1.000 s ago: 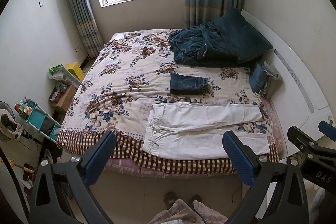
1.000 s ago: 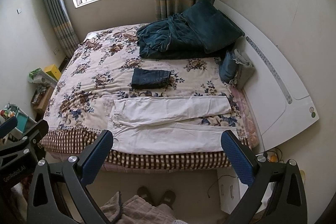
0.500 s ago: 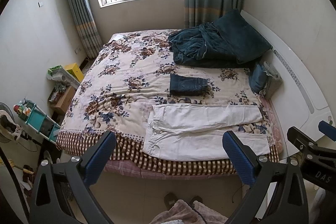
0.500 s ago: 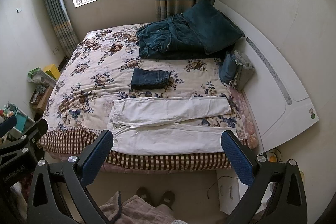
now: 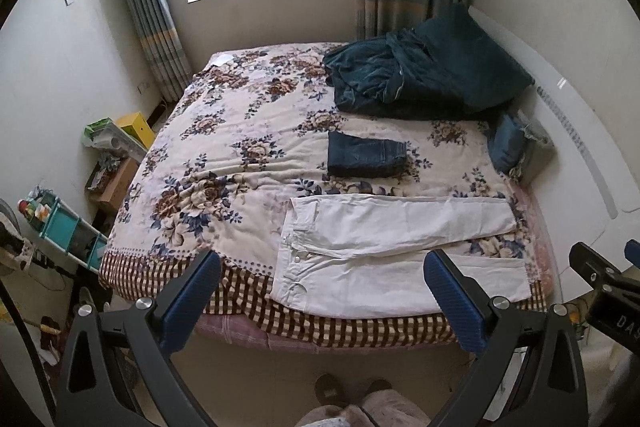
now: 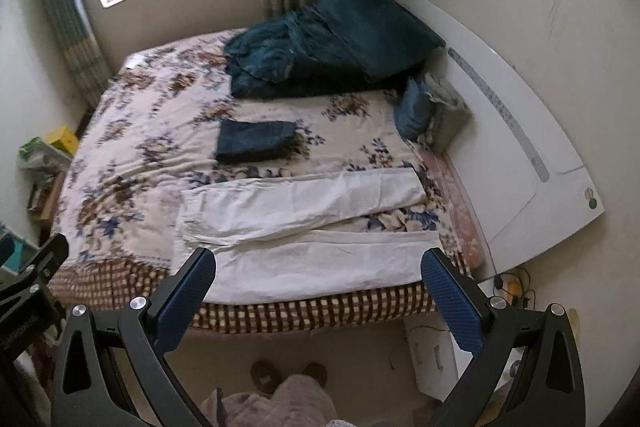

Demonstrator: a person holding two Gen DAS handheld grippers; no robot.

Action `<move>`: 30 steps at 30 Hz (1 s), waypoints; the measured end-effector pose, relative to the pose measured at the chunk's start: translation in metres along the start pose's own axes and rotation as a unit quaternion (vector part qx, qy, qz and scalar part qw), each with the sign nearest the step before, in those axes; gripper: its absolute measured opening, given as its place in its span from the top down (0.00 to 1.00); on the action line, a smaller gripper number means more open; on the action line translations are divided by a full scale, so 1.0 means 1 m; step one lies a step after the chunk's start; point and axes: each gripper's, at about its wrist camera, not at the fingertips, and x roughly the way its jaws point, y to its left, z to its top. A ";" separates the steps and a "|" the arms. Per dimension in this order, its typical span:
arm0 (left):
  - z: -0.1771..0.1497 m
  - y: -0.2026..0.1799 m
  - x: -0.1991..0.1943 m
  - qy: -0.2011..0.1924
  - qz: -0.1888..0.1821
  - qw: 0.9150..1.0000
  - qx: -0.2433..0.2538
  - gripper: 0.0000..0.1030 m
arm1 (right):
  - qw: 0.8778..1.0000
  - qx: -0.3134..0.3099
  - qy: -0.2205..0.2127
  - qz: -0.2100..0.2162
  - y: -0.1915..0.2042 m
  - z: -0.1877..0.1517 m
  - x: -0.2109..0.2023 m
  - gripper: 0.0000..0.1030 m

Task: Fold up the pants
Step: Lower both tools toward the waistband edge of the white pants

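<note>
Along the near edge of the bed (image 5: 132, 267), the white pants (image 5: 400, 251) lie flat and sideways — waistband to the left, cuffs to the right, the two legs splayed in a shallow V with the near leg running along the checked border of the floral quilt (image 5: 224, 155). Neither tool touches them yet. The left gripper (image 5: 322, 303) hangs above the floor in front of the bed with its fingers spread wide and nothing between the ribbed blue pads (image 5: 192, 303); the right gripper (image 6: 320, 301) hangs likewise, jaws wide apart and empty.

The step in hand looks like the approach for a first fold. Done well, the left tool would pinch the waistband corner and the right one the near cuff, each biting through both layers at the hem, then both would lift together and lay the near leg over the far one so the seams line up.

The cloth reads as a stiffish cotton twill, lightly creased, with a button at the fly — it should hold a crease. Behind it sit folded dark jeans (image 5: 366, 159), compact and rectangular, then a rumpled teal blanket (image 5: 420, 79), plush and bulky, against the smooth white headboard (image 6: 520, 147).
</note>
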 end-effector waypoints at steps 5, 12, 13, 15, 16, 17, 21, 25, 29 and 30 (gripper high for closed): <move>0.010 -0.011 0.060 0.040 0.007 0.999 -0.001 0.00 | 0.999 0.006 0.027 -0.026 -0.004 0.007 0.080 0.00; 0.023 -0.043 0.155 0.069 0.026 0.997 -0.006 0.00 | 0.996 0.001 0.081 -0.031 -0.028 0.037 0.216 0.00; 0.026 -0.048 0.167 0.076 0.027 0.997 -0.008 0.00 | 0.996 0.000 0.091 -0.026 -0.033 0.044 0.237 0.00; 0.035 -0.064 0.201 0.092 0.034 0.995 -0.014 0.00 | 0.994 -0.005 0.108 -0.015 -0.045 0.059 0.285 0.00; 0.038 -0.071 0.215 0.099 0.032 0.994 -0.016 0.00 | 0.993 -0.009 0.114 -0.013 -0.047 0.064 0.304 0.00; 0.039 -0.075 0.232 0.105 0.034 0.994 -0.018 0.00 | 0.992 -0.017 0.122 -0.009 -0.051 0.071 0.330 0.00; 0.046 -0.096 0.299 0.135 0.041 0.990 -0.027 0.00 | 0.988 -0.042 0.151 -0.006 -0.061 0.098 0.423 0.00; 0.050 -0.110 0.365 0.162 0.041 0.985 -0.044 0.00 | 0.983 -0.071 0.170 -0.013 -0.064 0.114 0.509 0.00; 0.049 -0.120 0.429 0.186 0.039 0.980 -0.054 0.00 | 0.977 -0.083 0.195 -0.024 -0.060 0.118 0.589 0.00; 0.048 -0.123 0.442 0.190 0.037 0.980 -0.053 0.00 | 0.975 -0.086 0.201 -0.027 -0.059 0.118 0.609 0.00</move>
